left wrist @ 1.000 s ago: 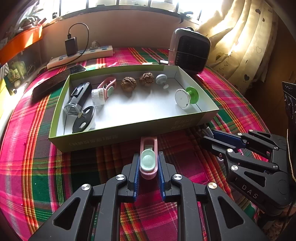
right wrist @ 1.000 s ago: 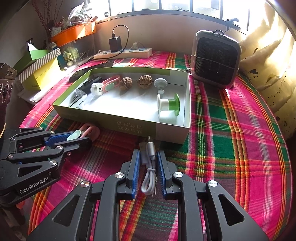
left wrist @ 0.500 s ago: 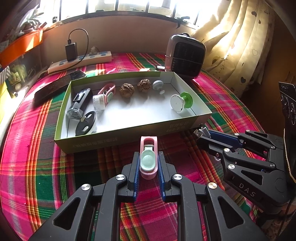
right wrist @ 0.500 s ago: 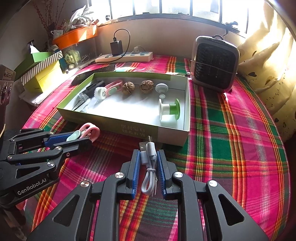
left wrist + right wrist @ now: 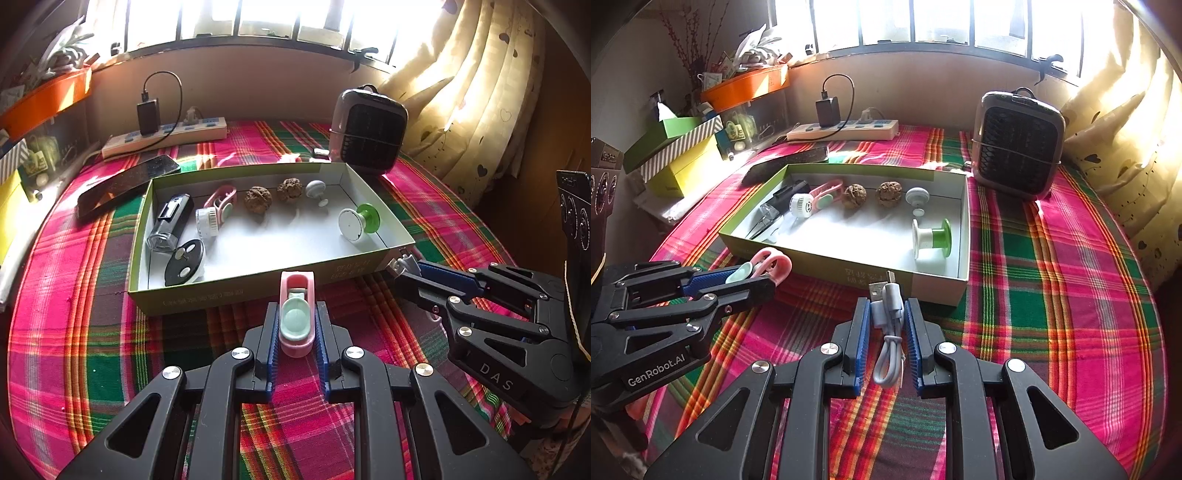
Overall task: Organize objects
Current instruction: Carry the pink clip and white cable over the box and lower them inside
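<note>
Pink-mint clip (image 5: 296, 314) and coiled grey cable (image 5: 889, 332), both gripped.

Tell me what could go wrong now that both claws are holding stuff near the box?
The left gripper pinches the pink clip low, close behind the box wall; pushed forward without lifting, it could bump the wall. The right gripper squeezes a folded cable whose plugs poke forward and might catch on the rim. The two grippers are also close together, so they may knock each other.
</note>
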`<action>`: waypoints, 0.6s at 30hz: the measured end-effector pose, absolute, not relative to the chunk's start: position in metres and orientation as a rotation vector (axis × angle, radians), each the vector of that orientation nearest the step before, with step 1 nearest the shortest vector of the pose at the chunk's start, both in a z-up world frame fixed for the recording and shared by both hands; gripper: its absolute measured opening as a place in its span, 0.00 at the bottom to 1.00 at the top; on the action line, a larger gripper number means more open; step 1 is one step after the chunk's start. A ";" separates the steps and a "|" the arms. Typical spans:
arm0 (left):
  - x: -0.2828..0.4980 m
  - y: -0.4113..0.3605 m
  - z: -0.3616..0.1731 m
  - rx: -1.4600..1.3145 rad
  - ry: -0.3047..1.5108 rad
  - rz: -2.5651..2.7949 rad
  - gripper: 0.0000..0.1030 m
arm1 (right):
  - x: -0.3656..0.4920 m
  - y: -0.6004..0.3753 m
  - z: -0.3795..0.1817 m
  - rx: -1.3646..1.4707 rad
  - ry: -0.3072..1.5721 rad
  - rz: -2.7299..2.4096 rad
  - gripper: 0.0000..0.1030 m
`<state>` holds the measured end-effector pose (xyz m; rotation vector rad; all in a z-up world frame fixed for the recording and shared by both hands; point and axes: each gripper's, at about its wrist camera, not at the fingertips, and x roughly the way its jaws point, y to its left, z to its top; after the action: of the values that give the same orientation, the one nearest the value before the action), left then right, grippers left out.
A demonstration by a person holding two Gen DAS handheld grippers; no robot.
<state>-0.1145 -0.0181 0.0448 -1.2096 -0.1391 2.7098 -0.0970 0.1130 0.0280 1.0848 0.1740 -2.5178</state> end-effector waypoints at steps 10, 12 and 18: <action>-0.124 -0.023 0.053 -1.190 -0.138 2.716 0.15 | -0.108 0.109 0.038 1.061 0.170 -2.522 0.19; -0.127 -0.024 0.053 -1.193 -0.140 2.715 0.15 | -0.112 0.107 0.040 1.056 0.176 -2.523 0.19; -0.140 -0.031 0.054 -1.202 -0.159 2.721 0.15 | -0.128 0.099 0.044 1.052 0.190 -2.518 0.19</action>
<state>-0.1395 -0.0314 0.0536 -1.2023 -0.1585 2.7215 -0.1278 0.0994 0.0439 1.0520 0.1903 -2.5180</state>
